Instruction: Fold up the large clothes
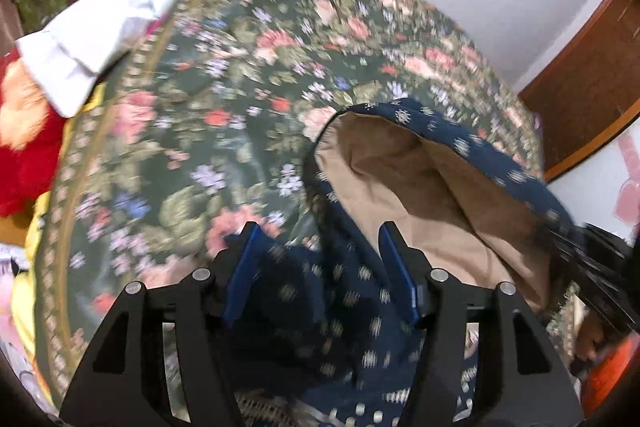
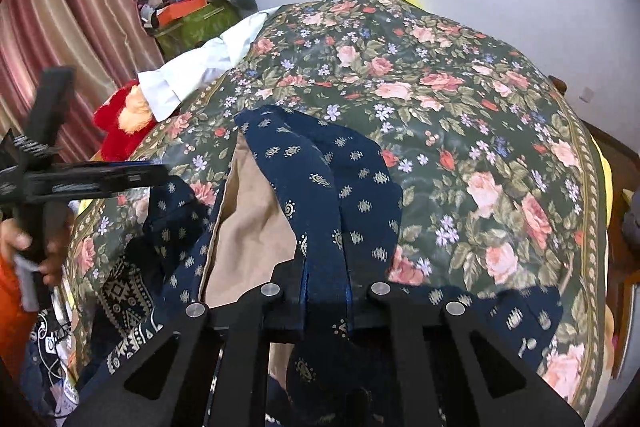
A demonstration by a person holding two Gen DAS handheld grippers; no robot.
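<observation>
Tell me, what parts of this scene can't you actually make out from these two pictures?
- Navy garment: its full shape, cut off by the bottom edge and the right gripper in the right wrist view.
- Left gripper: whether it pinches the cloth; left wrist view is blurred.
- Floral bedspread: its pattern is smeared by blur there.
- Corner clutter: too small to identify.

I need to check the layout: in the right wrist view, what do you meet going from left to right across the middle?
Left hand-held gripper → navy patterned garment → floral bedspread.
</observation>
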